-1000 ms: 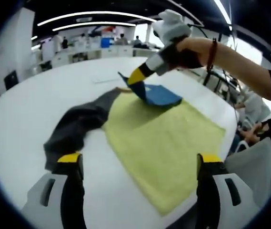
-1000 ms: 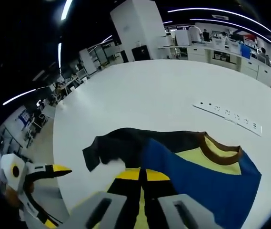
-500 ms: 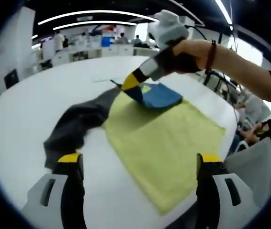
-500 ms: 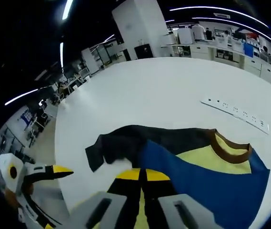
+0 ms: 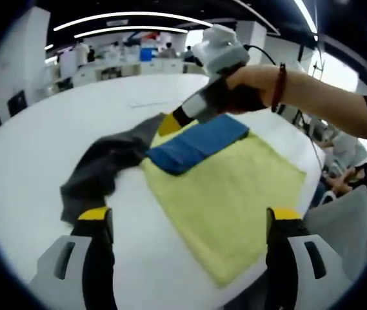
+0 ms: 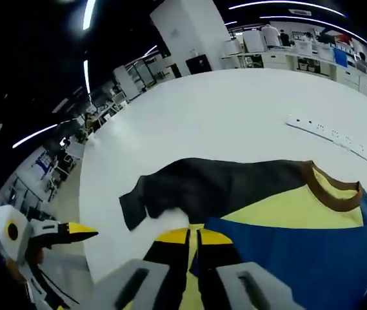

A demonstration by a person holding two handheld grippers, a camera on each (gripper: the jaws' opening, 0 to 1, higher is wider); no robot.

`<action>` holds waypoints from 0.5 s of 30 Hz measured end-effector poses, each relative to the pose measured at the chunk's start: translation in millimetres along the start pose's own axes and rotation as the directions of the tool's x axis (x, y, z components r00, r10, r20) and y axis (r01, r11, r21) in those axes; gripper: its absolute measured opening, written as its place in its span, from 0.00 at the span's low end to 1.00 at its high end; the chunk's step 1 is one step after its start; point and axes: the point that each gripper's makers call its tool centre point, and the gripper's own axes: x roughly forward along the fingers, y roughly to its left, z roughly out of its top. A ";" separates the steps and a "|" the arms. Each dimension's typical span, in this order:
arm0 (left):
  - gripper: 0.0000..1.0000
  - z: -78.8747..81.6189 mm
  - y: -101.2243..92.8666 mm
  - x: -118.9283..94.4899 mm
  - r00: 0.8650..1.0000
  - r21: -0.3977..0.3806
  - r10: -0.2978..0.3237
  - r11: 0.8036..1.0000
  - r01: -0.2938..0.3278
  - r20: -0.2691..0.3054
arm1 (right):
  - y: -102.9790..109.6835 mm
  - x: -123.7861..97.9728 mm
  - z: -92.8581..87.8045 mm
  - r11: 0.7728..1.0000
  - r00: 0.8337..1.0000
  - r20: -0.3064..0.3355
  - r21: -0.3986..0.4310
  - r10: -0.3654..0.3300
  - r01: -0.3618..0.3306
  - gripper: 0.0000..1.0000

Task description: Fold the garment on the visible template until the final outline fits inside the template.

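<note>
Folding a blue, yellow and dark grey knit garment [image 5: 189, 145] over a pale yellow rectangular cloth template [image 5: 228, 194] on a round white table [image 5: 35, 161].

Nearest, in the left gripper view, holding the left gripper [image 5: 189, 223] spread wide and empty above the table's near edge. Farther, pinching the blue fold with the right gripper [image 6: 194, 236], jaws clenched on it, over the template's far left corner. Beyond and left, leaving the dark grey sleeve [image 5: 99, 171] trailing off the template onto bare table.
</note>
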 end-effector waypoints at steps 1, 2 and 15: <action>0.95 0.6 0.0 -0.1 1.000 -0.001 0.000 1.000 0.000 0.003 | -0.4 -0.3 -0.1 1.000 1.000 0.000 -0.001 -0.001 0.001 0.05; 0.96 1.2 0.5 -0.1 1.000 -0.005 0.004 1.000 -0.003 0.005 | -2.1 -1.8 -0.5 1.000 1.000 0.004 -0.004 -0.003 0.003 0.08; 0.99 11.7 4.7 -0.6 0.999 0.000 0.026 1.000 -0.026 0.034 | -49.0 -36.7 4.3 0.989 0.988 0.074 -0.051 -0.135 0.139 0.48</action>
